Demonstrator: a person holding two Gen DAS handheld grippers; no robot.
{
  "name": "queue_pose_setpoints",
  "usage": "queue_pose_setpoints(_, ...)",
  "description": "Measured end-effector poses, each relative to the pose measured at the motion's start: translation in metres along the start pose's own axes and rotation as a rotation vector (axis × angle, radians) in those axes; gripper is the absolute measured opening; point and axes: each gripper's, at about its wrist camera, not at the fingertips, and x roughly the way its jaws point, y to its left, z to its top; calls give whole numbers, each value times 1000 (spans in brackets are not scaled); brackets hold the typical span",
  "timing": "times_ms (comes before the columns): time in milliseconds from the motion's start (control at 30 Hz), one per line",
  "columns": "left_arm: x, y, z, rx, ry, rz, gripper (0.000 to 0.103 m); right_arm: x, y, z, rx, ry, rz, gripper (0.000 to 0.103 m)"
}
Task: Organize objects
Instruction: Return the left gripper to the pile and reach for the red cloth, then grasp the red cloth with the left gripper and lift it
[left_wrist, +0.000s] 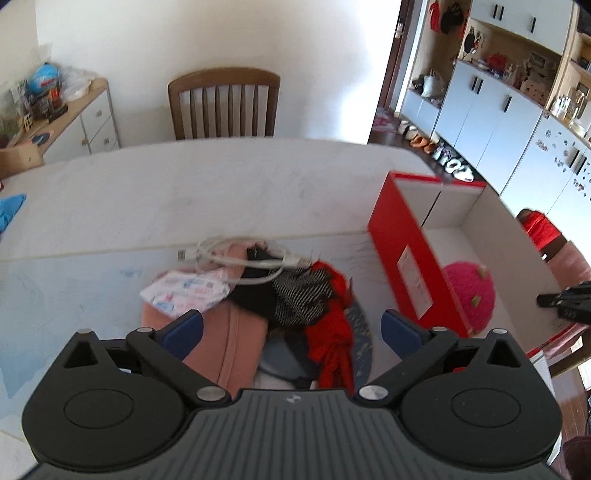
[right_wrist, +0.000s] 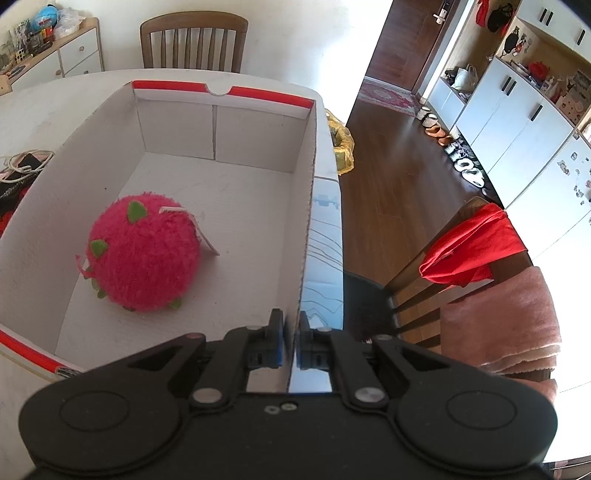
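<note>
A plain white wall (left_wrist: 221, 37) fills the upper middle of the left wrist view, with a slatted wooden chair (left_wrist: 224, 105) pushed against the far edge of a pale marble-look table (left_wrist: 184, 192). At upper left stands a low white drawer cabinet (left_wrist: 92, 125) with a wooden top (cluttered). At upper right, tall white cupboards (right_wrist: 517, 110) line a dark wood floor (right_wrist: 391, 177), shoes (right_wrist: 461, 158) along their foot. Bright daylight washes the wall.
</note>
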Motion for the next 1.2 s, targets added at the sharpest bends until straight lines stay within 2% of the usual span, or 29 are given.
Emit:
queue_pose_setpoints(300, 37, -21, -31, 69, 78, -50, 103, 1, 4, 0, -1, 8, -11, 6)
queue_pose_setpoints(633, 88, -39, -39, 64, 127, -1, 103, 1, 3, 0, 1, 10, -13, 6)
queue_pose_setpoints(867, 106, -45, -34, 53, 129, 23, 100, 1, 4, 0, -1, 11, -14, 7)
queue_pose_setpoints(900, 108, -46, -34, 53, 130, 30, 98, 1, 4, 0, 0, 12, -14, 7)
queue_pose_setpoints(1000, 113, -49, -32, 51, 140, 37, 81, 1, 4, -1, 0, 12, -12, 7)
queue_pose_setpoints(1167, 117, -50, -31, 45, 160, 60, 44, 1, 4, 0, 0, 11, -13, 7)
queue_pose_setpoints(1200, 116, -50, -31, 42, 159, 56, 41, 1, 4, 0, 1, 11, -13, 7)
